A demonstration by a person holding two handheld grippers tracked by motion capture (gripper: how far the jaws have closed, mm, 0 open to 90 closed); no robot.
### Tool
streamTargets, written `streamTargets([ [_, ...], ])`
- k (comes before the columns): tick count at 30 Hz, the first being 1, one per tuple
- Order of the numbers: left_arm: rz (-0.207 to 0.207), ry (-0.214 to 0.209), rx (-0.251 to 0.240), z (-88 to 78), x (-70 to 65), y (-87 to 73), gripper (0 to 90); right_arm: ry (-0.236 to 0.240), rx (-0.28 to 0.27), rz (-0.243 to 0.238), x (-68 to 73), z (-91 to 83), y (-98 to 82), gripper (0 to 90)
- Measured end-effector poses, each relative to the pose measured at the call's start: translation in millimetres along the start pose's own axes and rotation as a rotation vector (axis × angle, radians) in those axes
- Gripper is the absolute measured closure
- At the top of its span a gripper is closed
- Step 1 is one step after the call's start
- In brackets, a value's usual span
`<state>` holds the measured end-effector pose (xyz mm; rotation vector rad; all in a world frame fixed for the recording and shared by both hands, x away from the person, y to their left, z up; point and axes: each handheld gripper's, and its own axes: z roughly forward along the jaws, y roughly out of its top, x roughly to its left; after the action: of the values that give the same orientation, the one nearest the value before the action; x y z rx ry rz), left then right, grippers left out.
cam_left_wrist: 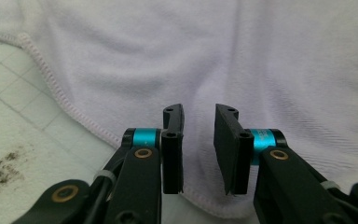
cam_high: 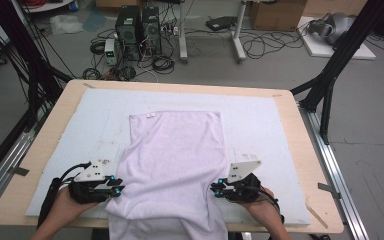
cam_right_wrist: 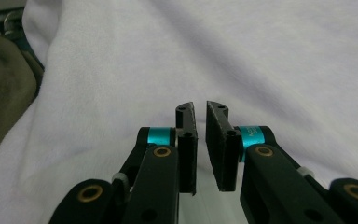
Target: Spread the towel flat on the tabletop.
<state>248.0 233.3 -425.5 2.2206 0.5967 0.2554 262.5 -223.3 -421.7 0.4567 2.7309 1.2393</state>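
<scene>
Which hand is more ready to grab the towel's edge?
Left, probably. The left gripper has its open jaws right over the towel's stitched hem. The right gripper's jaws are narrower, with no hem visible between them.

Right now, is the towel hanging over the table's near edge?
Yes, the towel drapes past the near edge of the table in the high view.

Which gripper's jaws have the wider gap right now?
The left gripper, at the pale lilac towel's hemmed edge: its own view shows a clear gap between the jaws. The right gripper's jaws leave a narrow slit.
</scene>
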Motion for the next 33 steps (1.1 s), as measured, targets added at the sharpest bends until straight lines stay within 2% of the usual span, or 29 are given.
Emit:
streamTargets([
  [3, 0.007, -0.019, -0.002, -1.1, -4.1, -1.4, 72.2, 0.02, 0.025, -0.015, 8.5, -1.7, -9.4, 81.2],
  [7, 0.017, -0.037, 0.021, 2.7, -8.2, -5.0, 71.3, 0.041, 0.064, -0.058, 20.0, 6.2, -15.0, 77.9],
  [12, 0.012, -0.062, 0.041, 9.1, -10.6, -7.5, 66.9, 0.054, 0.082, -0.072, 20.9, 17.9, -8.7, 73.6],
  [13, 0.008, -0.075, 0.05, 11.2, -11.5, -7.5, 64.3, 0.059, 0.087, -0.071, 20.6, 19.8, -6.6, 73.3],
  [16, 0.019, -0.074, 0.056, 12.8, -13.5, -6.8, 58.8, 0.072, 0.086, -0.054, 18.0, 22.8, -4.8, 75.1],
  [17, 0.024, -0.063, 0.054, 12.9, -13.8, -7.0, 59.6, 0.068, 0.085, -0.054, 17.7, 22.2, -5.5, 83.3],
  [18, 0.029, -0.05, 0.047, 12.7, -14.2, -7.7, 63.7, 0.073, 0.082, -0.058, 18.2, 21.3, -6.3, 86.6],
  [20, 0.024, -0.043, 0.037, 12.3, -13.4, -8.8, 75.9, 0.068, 0.095, -0.068, 18.9, 19.0, -5.9, 87.5],
  [23, 0.02, -0.04, 0.034, 12.1, -12.1, -9.1, 84.7, 0.053, 0.099, -0.074, 21.6, 7.7, -6.0, 87.7],
  [27, 0.019, -0.033, 0.038, 12.0, -12.2, -8.5, 84.2, 0.007, 0.092, -0.057, 26.5, -24.8, -12.0, 87.5],
  [29, 0.017, -0.02, 0.039, 11.4, -11.4, -7.5, 78.2, 0.0, 0.078, -0.033, 27.8, -43.5, -15.2, 86.2],
  [30, 0.005, -0.014, 0.039, 10.9, -10.6, -6.8, 71.0, 0.001, 0.066, -0.023, 28.2, -50.1, -16.4, 84.1],
  [31, 0.003, -0.014, 0.038, 9.6, -9.3, -6.2, 65.4, 0.0, 0.058, -0.018, 28.2, -53.9, -17.1, 82.4],
  [33, -0.01, -0.021, 0.018, 7.4, -8.4, -5.4, 62.0, -0.013, 0.064, -0.024, 28.2, -53.3, -17.0, 76.6],
])
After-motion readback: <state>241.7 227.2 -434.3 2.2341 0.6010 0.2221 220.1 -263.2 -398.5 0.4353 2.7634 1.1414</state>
